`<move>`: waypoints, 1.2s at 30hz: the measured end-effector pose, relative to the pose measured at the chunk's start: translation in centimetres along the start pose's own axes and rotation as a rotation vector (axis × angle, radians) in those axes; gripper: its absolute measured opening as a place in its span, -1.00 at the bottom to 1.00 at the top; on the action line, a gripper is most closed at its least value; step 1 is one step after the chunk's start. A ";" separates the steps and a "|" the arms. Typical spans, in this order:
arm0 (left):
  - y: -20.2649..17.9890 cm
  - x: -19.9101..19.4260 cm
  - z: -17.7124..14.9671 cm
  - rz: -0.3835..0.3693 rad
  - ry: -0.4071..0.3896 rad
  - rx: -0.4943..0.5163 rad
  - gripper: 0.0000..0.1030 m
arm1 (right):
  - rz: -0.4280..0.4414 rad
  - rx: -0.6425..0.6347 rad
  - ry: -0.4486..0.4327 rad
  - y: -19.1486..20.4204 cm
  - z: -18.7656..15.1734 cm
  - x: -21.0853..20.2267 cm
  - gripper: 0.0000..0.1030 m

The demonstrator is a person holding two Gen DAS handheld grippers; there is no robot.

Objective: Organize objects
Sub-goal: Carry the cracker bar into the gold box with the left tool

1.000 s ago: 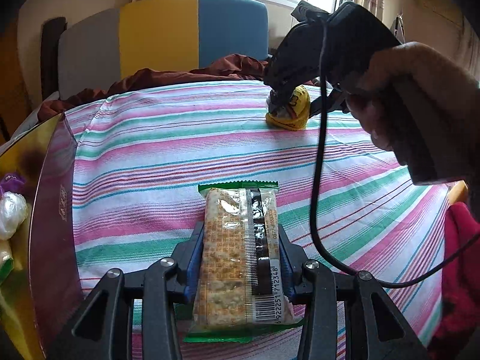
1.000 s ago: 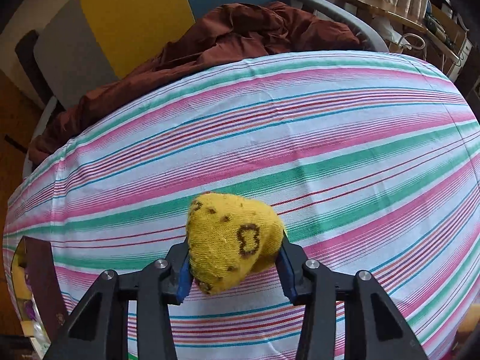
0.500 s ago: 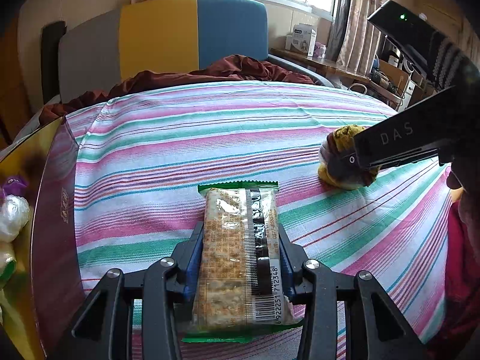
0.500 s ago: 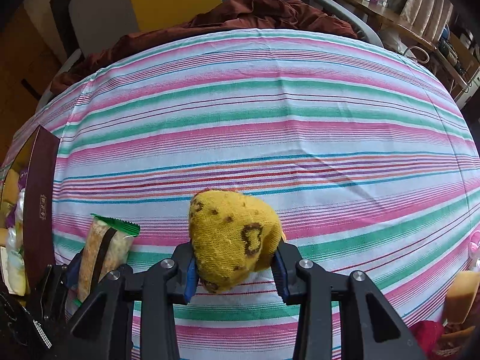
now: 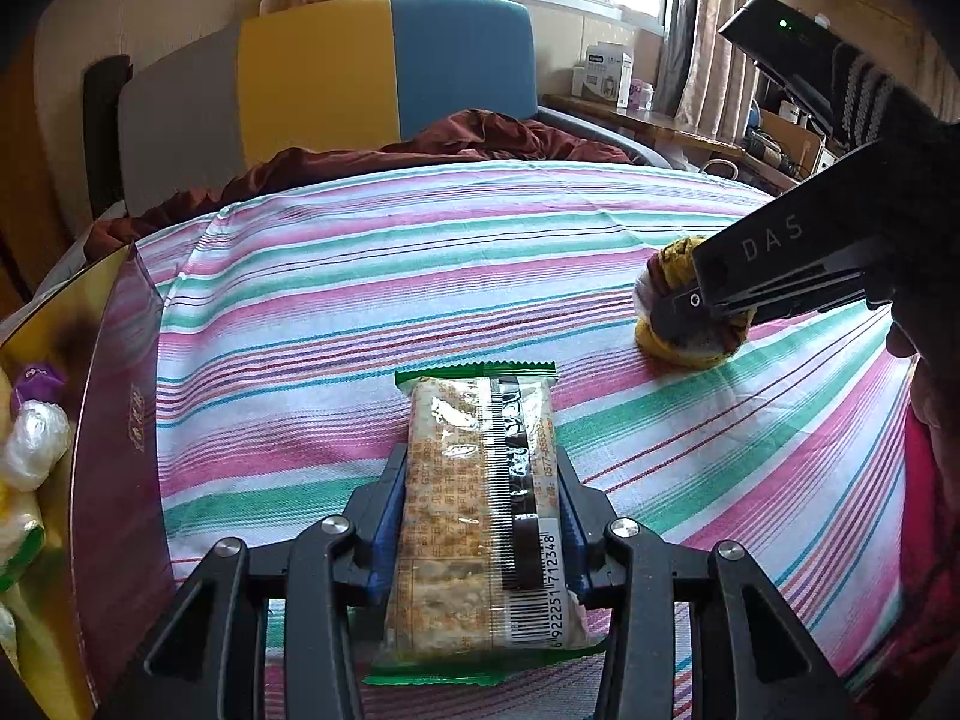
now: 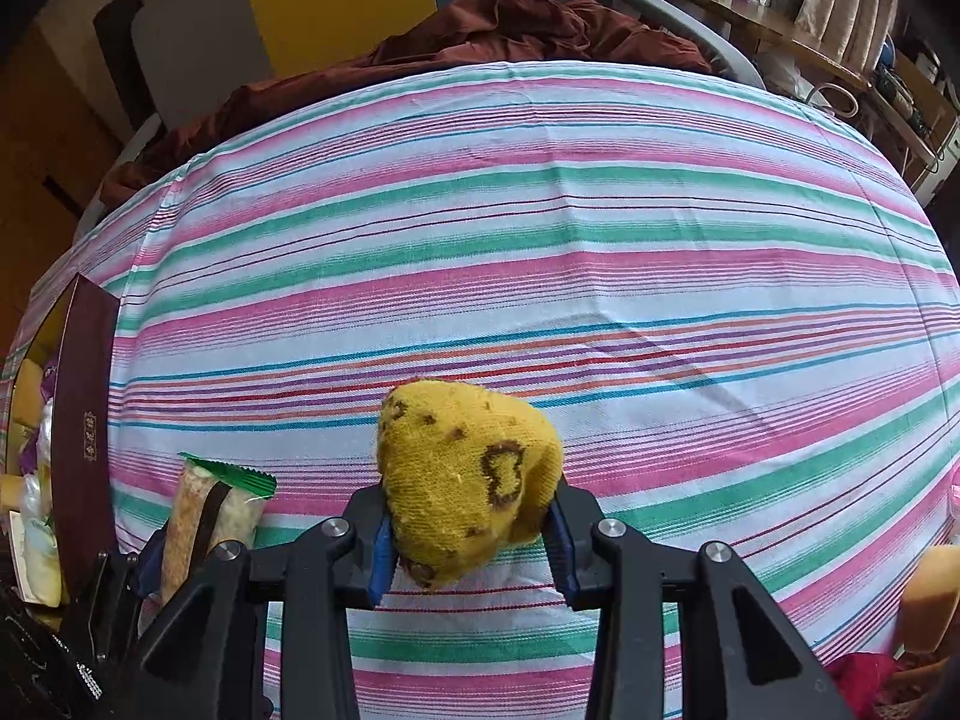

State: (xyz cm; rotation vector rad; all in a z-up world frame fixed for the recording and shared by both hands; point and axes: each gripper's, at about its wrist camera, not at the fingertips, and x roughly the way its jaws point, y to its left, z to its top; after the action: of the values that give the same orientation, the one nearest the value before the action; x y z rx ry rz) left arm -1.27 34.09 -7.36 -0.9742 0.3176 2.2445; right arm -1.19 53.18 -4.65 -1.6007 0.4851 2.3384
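My left gripper [image 5: 477,498] is shut on a cracker packet [image 5: 480,510] with green ends and a barcode, held low over the striped tablecloth [image 5: 360,300]. My right gripper [image 6: 471,510] is shut on a rolled yellow sock [image 6: 465,474] with brown marks. In the left wrist view the sock [image 5: 672,348] sits low at the cloth to the right, gripped by the right gripper. In the right wrist view the packet [image 6: 204,510] shows at lower left.
An open maroon and gold box [image 5: 108,420] with wrapped items inside stands at the left edge; it also shows in the right wrist view [image 6: 81,420]. A dark red cloth [image 5: 420,144] and a grey, yellow and blue chair back [image 5: 318,72] lie beyond the table.
My right gripper has carried the yellow sock from the far side of the table toward the near right, then slightly lower. The left gripper has held still with the packet.
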 end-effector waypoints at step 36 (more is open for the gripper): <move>-0.8 -8.7 0.5 -0.027 -0.106 0.019 -0.20 | -0.021 -0.027 -0.018 0.6 0.5 0.3 -0.23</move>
State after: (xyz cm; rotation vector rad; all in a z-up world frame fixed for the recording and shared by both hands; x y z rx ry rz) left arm 3.42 30.76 -0.70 -0.8406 0.2772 2.2553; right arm -1.92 52.83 -4.66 -1.5872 0.4324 2.3519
